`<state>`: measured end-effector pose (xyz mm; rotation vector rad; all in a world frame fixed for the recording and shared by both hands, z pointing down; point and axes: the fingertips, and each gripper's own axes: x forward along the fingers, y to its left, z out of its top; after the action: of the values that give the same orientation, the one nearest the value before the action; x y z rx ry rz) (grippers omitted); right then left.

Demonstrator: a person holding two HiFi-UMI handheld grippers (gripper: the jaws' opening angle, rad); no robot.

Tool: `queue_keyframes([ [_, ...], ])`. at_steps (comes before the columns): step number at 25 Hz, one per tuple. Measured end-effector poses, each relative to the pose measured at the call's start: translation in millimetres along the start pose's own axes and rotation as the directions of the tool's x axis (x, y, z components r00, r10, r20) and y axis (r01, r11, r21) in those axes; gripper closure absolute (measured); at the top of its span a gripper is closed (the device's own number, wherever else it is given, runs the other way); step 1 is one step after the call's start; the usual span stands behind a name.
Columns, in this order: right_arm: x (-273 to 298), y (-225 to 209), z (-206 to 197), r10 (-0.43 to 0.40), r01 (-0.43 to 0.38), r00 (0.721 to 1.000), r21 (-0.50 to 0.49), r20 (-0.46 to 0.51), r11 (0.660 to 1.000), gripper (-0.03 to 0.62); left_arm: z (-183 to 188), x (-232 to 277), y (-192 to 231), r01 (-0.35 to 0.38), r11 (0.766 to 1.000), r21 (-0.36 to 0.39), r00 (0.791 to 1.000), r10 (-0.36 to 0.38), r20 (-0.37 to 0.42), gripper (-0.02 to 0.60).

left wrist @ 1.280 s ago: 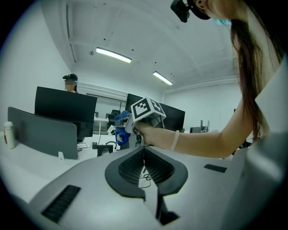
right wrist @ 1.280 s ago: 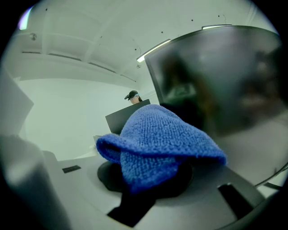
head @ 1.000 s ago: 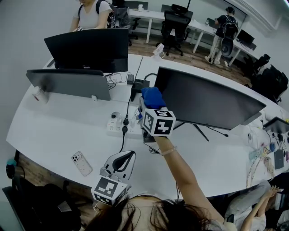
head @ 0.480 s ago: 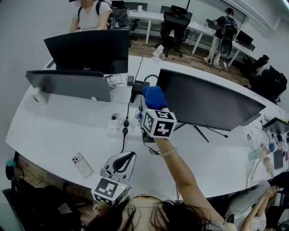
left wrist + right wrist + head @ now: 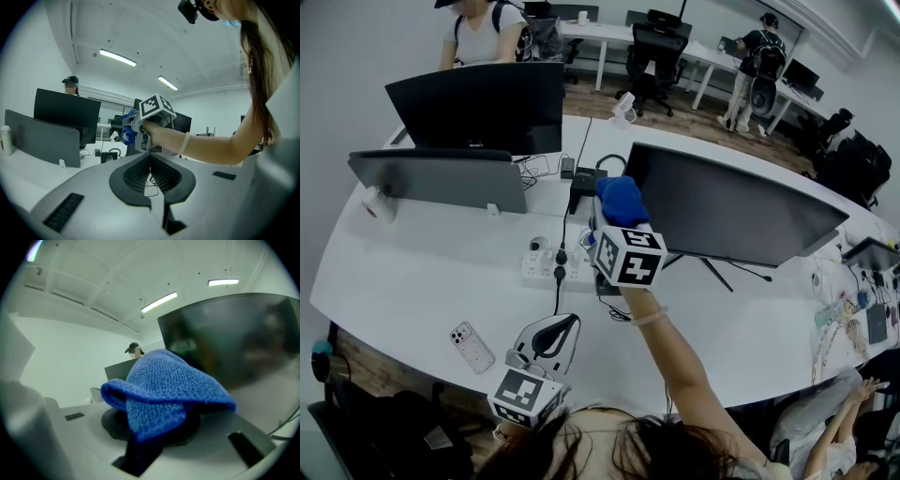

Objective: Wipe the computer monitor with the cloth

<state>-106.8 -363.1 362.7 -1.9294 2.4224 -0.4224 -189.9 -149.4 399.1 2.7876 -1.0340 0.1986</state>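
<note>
**Surface** (image 5: 422,272): white, curved, carrying several screens and small items.

**Computer monitor** (image 5: 731,211): wide, dark and unlit, standing on the surface's right half with its screen facing the person.

**Cloth** (image 5: 622,199): blue, knitted texture, bunched into a rounded fold. It is clamped in the right gripper and held up just beside the monitor's upper left corner. Whether it touches the glass cannot be told. In the right gripper view it drapes over the jaws and covers them, with the monitor directly beyond on the right.

**Right gripper** (image 5: 614,218): jaws closed on the cloth, arm stretched forward over the surface, marker cube uppermost.

**Left gripper** (image 5: 150,157): jaws pressed together with nothing between them. It is held low, close to the person's body at the surface's near edge, well apart from the monitor.

**Power strip** (image 5: 546,267): white, lying on the surface left of the right gripper, with a black cable plugged in.

**Phone** (image 5: 471,347): light case, lying flat near the front left edge.

**Grey panel** (image 5: 441,178): upright at the left.

**Black monitor** (image 5: 478,103): behind the grey panel, seen from the back.

**Background person** (image 5: 487,33): behind the black monitor.
</note>
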Motion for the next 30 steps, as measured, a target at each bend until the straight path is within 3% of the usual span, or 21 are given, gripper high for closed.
queue_keyframes([
  [30, -5.3, 6.6, 36.6, -0.031, 0.034, 0.995, -0.033, 0.093, 0.999, 0.493, -5.4, 1.6, 10.2, 0.021, 1.000, -0.014, 1.000, -0.021, -0.009, 0.572],
])
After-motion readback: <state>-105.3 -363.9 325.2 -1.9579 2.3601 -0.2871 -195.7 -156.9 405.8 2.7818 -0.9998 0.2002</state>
